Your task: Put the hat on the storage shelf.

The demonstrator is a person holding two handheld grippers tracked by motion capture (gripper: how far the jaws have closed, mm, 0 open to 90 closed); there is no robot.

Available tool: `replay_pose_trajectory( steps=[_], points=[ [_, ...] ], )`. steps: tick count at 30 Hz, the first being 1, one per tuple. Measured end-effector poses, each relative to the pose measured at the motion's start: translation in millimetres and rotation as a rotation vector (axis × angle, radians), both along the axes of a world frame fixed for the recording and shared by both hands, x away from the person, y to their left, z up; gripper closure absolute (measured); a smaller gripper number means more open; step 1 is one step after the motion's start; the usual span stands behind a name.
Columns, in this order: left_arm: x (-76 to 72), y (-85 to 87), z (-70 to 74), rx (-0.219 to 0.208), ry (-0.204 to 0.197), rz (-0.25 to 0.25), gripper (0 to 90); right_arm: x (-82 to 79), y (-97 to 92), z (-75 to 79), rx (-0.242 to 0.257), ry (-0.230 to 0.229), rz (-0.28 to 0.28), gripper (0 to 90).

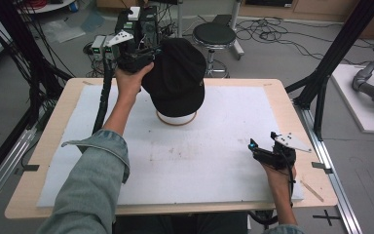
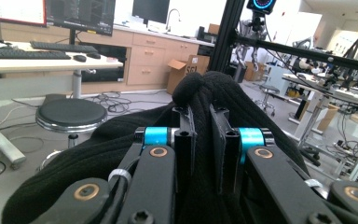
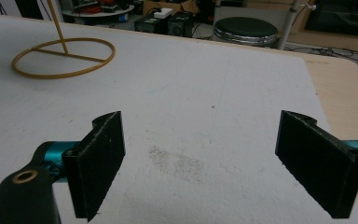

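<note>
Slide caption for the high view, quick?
Left gripper pinches black hat above wooden stand; right gripper rests open.

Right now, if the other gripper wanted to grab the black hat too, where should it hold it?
Probably the lower edge of the black hat on its right side, coming in from the right. The left gripper already pinches a fold on the hat's left, and the open right gripper sits at the table's right, so that hanging edge is nearest and free.

Black knit hat [image 1: 177,78] sits draped over a wooden ring-base stand [image 1: 176,118].
</note>
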State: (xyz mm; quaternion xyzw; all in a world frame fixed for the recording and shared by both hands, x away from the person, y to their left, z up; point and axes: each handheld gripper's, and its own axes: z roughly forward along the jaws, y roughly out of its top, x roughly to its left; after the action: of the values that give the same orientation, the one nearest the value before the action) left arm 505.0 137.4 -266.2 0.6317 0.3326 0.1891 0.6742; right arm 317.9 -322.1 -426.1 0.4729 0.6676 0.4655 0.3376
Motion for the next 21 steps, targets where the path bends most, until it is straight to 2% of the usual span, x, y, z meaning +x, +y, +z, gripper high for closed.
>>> replay_pose_trajectory(
  steps=[5,10,13,16,21],
  points=[
    [2.5,-0.1,-4.8,-0.007,0.02,0.005,80.4,0.1,-0.1,-0.1,-0.001,-0.001,0.0,15.5],
    [3.0,-2.8,-6.5,0.019,0.025,0.011,76.7,0.7,0.6,-0.3,0.003,-0.006,0.002,15.5],
    [4.2,-3.3,-8.3,0.027,0.048,0.011,73.6,0.5,0.5,-0.2,-0.001,-0.001,0.001,15.5],
    [6.1,-2.0,-11.0,0.018,0.081,0.004,71.6,1.3,1.8,-0.3,-0.001,0.003,0.004,15.5],
    [6.1,-0.5,-11.7,0.017,0.081,0.005,63.4,1.0,3.5,-0.3,-0.007,0.0,0.008,15.5]
  ],
)
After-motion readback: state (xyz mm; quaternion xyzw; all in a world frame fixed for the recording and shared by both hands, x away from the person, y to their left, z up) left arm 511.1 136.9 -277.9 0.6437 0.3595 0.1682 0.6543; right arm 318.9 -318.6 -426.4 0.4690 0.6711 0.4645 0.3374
